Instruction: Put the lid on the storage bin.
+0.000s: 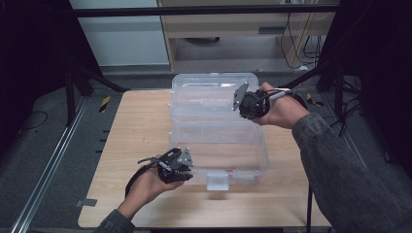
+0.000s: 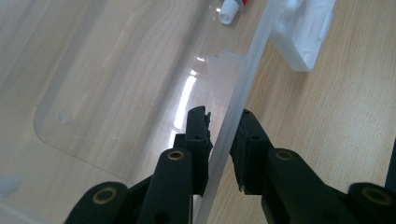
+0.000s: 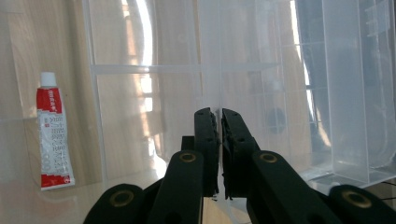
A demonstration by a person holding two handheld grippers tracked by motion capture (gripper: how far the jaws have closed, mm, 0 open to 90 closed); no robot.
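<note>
1. On the wooden table point(image 1: 136, 141), from the high view, we see a big see-through plastic box point(image 1: 218, 126) with its lid point(image 1: 211, 90) tipped up at the far side. Our left gripper point(image 1: 187, 167) is at the box's near left corner, and our right gripper point(image 1: 239, 102) is up at the lid.
2. Along the left gripper point(image 2: 223, 126), its jaws sit on each side of the thin clear wall point(image 2: 243, 88), with a small gap showing. A white latch point(image 2: 306, 32) is close by.
3. Along the right gripper point(image 3: 220, 122), the jaws look nearly closed on a clear edge of the lid point(image 3: 243, 60). A red and white tube point(image 3: 52, 135) lies inside the box.
</note>
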